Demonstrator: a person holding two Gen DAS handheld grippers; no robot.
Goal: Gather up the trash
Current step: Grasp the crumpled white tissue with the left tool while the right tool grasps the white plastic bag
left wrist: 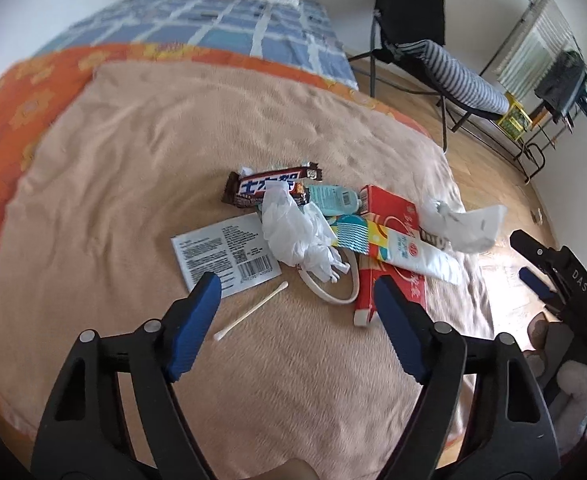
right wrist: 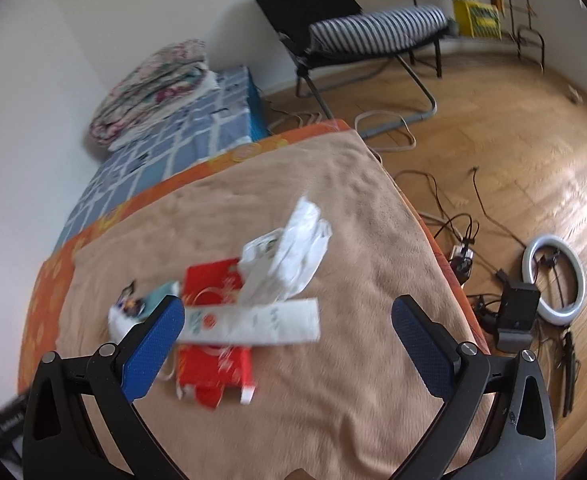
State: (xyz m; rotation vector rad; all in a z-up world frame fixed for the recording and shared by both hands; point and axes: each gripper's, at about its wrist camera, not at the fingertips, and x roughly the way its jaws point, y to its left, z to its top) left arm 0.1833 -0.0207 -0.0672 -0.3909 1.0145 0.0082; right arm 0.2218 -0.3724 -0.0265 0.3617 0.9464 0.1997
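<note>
While trash pile sits untouched mid-frame on tan blanket [left wrist: 133,184], collection looks barely begun; no bin or bag visible. Largest first: red box [left wrist: 393,240], white tube [left wrist: 421,254], crumpled plastic [left wrist: 293,236], candy wrapper [left wrist: 269,188], cotton swab [left wrist: 249,312]. Left gripper [left wrist: 295,312] spread wide, empty, above swab. Right gripper [right wrist: 289,344] wide, empty, framing tube.
</note>
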